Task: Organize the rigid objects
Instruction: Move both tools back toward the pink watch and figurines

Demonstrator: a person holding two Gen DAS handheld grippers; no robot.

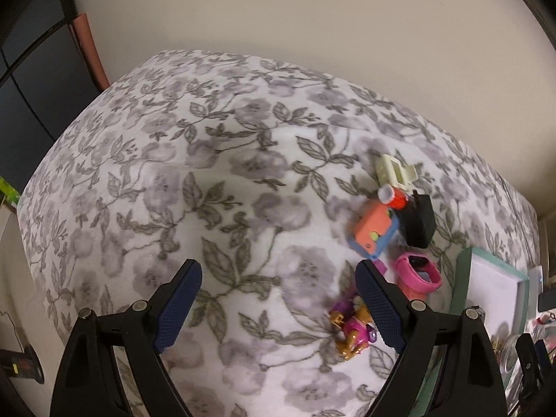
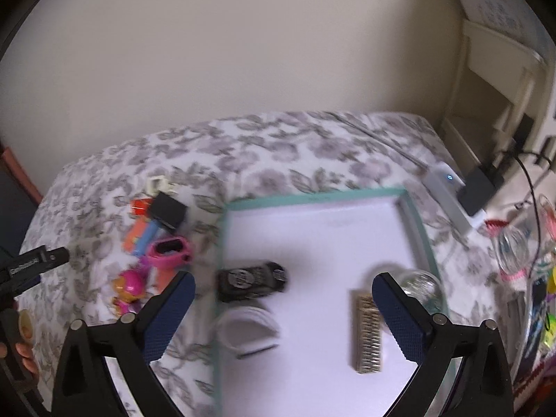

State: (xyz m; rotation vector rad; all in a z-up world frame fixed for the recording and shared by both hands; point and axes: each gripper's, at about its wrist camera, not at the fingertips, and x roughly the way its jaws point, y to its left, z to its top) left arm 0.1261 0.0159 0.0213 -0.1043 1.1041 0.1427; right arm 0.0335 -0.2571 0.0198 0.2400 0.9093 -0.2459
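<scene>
My right claw (image 2: 283, 316) hangs wide and empty over the tray (image 2: 422, 229); my left claw (image 1: 278, 307) gapes empty too. I judge I'm between picks: next, the pup figure (image 1: 351, 330) at five o'clock (blurred, near my left pad) needs straddling, then closing.

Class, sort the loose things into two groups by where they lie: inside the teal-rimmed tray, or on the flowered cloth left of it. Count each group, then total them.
In the tray: 4 (black toy car, white ring, comb, clear round piece)
On the flowered cloth: 6 (cream part, red cylinder, black block, orange-blue toy, pink watch, puppy figure)
Total: 10
</scene>
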